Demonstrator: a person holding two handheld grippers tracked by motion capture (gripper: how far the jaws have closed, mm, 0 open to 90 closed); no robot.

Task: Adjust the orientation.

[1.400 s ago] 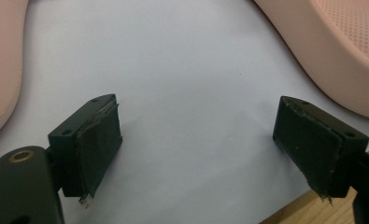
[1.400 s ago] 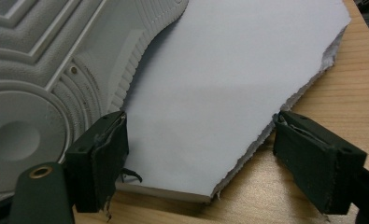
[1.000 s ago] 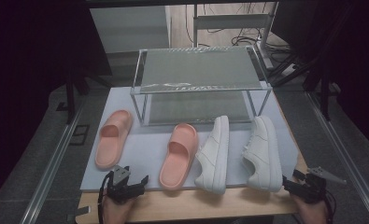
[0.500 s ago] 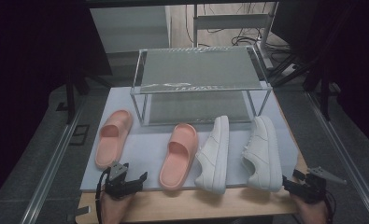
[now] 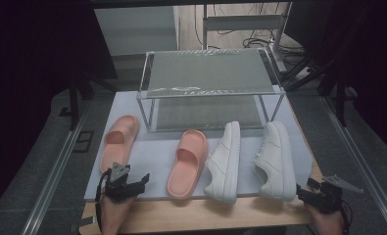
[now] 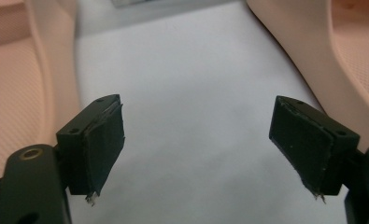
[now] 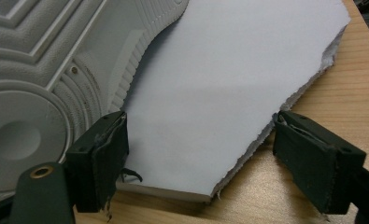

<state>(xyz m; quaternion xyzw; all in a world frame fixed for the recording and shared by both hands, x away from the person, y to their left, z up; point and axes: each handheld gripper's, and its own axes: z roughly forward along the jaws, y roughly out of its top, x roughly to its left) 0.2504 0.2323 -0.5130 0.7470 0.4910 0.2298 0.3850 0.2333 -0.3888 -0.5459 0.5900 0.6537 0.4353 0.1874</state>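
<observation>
Counter (image 5: 259,220) carries a mat (image 5: 152,161). Rack (image 5: 208,81) stands on the mat at 12 o'clock. Four shoes in a row in front of it, 9 to 3: left slide (image 5: 121,142), right slide (image 5: 188,161), left sneaker (image 5: 224,161), right sneaker (image 5: 275,159). Left gripper (image 5: 132,185) at 7 o'clock, over the mat's near edge, between the two slides. Right gripper (image 5: 311,196) at 5 o'clock, at the mat's near corner, just beside the right sneaker's heel.
</observation>
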